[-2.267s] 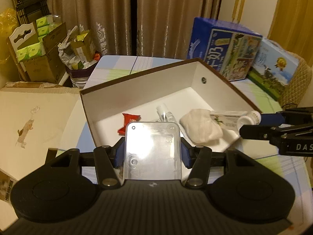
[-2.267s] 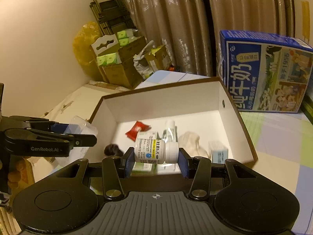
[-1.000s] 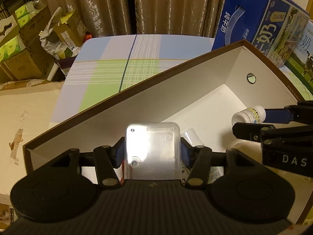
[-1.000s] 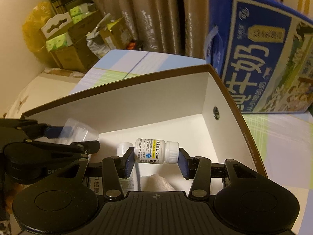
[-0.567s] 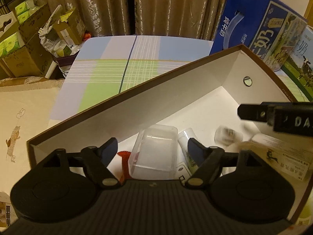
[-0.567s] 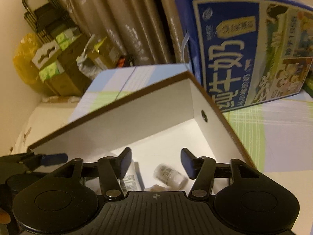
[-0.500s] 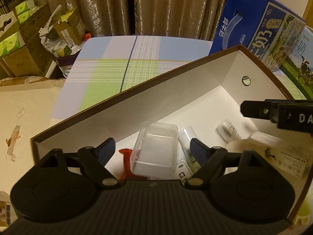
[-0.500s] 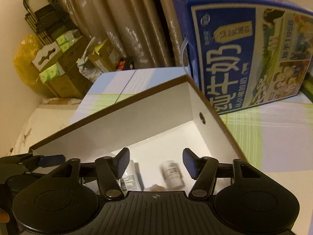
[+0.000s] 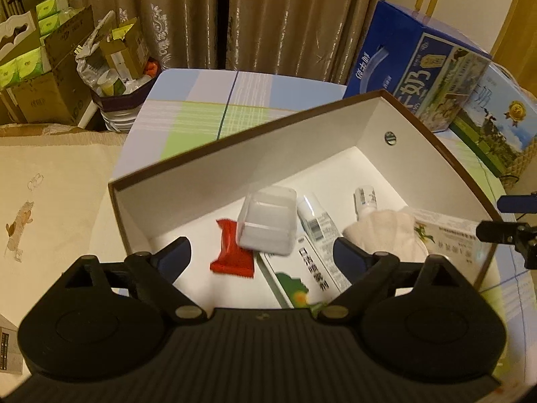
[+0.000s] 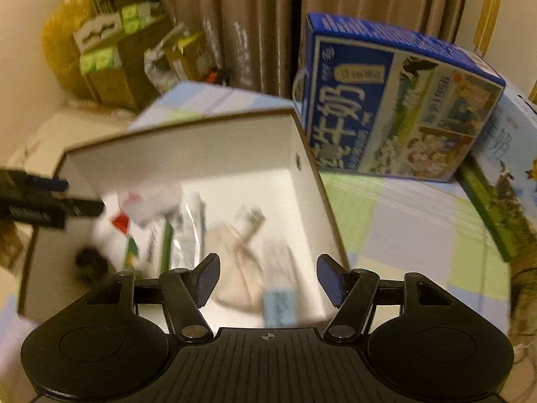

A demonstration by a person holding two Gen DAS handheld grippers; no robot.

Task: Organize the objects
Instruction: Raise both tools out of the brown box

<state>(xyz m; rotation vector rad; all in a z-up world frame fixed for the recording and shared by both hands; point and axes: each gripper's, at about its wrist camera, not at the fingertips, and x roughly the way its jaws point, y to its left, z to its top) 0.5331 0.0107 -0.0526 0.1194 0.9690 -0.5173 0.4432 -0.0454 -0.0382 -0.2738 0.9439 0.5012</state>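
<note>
Curtained room, checked tablecloth [image 9: 208, 114]: both grippers hang spread and empty above the brown-rimmed white box [image 9: 235, 168].

Left gripper [image 9: 263, 257] and right gripper [image 10: 268, 277] each have their jaws wide apart, holding nothing. Inside the box lie the clear plastic case [image 9: 266, 223] tipped against a red sachet [image 9: 231, 252], a small white pill bottle [image 9: 365, 199] beside a cream cloth [image 9: 386, 231], a tube and flat cartons. By my reading the drop-off is finished; next comes fetching another stray item, though none shows outside the box.
</note>
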